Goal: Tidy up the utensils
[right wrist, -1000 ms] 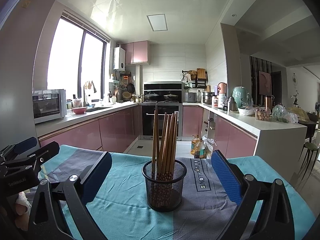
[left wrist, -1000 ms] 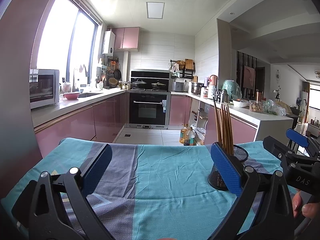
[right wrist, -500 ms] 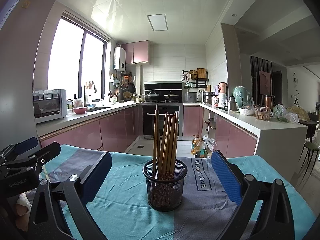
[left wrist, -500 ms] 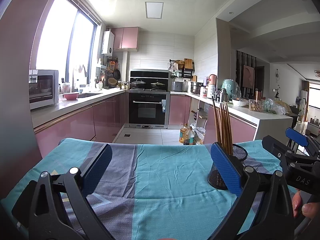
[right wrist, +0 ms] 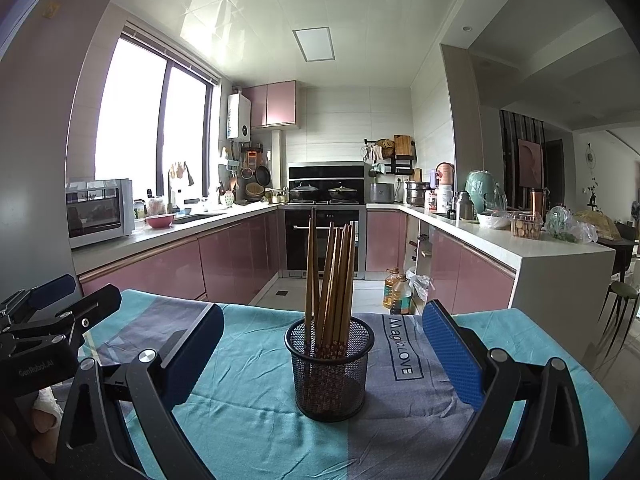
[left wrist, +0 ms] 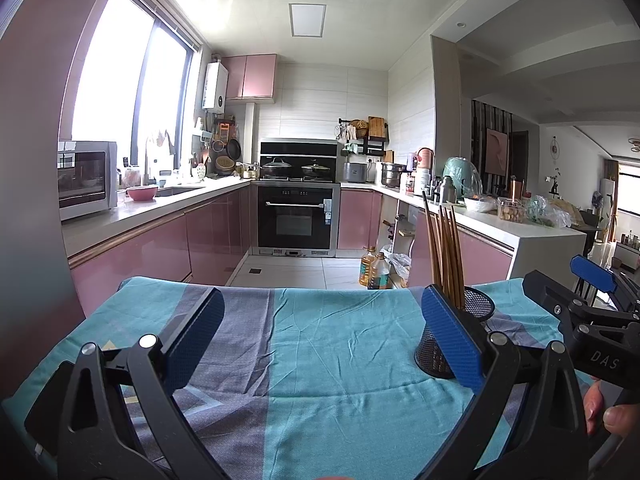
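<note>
A black mesh holder stands upright on the teal and grey cloth, with several brown chopsticks leaning inside it. My right gripper is open, and the holder sits between its blue pads without touching them. In the left wrist view the same holder with its chopsticks shows partly behind my right-hand pad. My left gripper is open over bare cloth, with nothing between its fingers. The right gripper's body appears at the far right there, held by a hand.
The cloth-covered table ends at a far edge with the kitchen floor beyond. Two oil bottles stand on the floor. Pink cabinets, a microwave and an oven lie farther off. The left gripper's body shows at the left.
Both grippers have barely shifted; the holder sits a touch nearer in the right wrist view. Both stay open.
</note>
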Motion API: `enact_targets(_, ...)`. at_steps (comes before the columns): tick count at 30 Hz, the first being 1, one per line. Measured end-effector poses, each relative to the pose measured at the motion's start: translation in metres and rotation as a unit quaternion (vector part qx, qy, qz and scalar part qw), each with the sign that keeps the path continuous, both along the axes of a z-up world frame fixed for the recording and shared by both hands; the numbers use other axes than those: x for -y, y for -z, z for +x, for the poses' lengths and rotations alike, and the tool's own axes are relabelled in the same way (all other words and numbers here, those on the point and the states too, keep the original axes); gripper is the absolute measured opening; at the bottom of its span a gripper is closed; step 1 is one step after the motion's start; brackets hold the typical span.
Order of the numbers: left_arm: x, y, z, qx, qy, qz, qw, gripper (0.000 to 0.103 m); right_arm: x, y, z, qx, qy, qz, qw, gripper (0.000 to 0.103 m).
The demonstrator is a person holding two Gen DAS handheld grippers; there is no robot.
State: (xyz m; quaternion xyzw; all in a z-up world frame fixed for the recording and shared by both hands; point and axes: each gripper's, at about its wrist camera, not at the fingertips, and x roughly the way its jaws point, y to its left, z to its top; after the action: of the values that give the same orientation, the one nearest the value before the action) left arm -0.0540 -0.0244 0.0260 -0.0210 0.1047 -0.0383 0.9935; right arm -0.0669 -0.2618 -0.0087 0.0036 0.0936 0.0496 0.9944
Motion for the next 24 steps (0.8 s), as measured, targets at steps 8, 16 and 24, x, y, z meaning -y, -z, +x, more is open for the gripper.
enact_targets(8,0.0009,0.0004,-0.0006,-0.001,0.0,0.001,1.0,0.097,-0.0003,0.0006,0.0002,-0.001,0.001,0.001,1.0,0.096)
enact_targets(16,0.0012,0.0003,-0.0008,-0.001,0.0,0.001,1.0,0.097,0.0001,0.0008,-0.0002,0.0,0.0,0.002,1.0,0.096)
enact_targets(24,0.001,-0.0001,-0.0005,-0.001,0.0,0.001,1.0,0.097,0.0005,0.0009,-0.0001,-0.001,0.001,0.001,1.0,0.096)
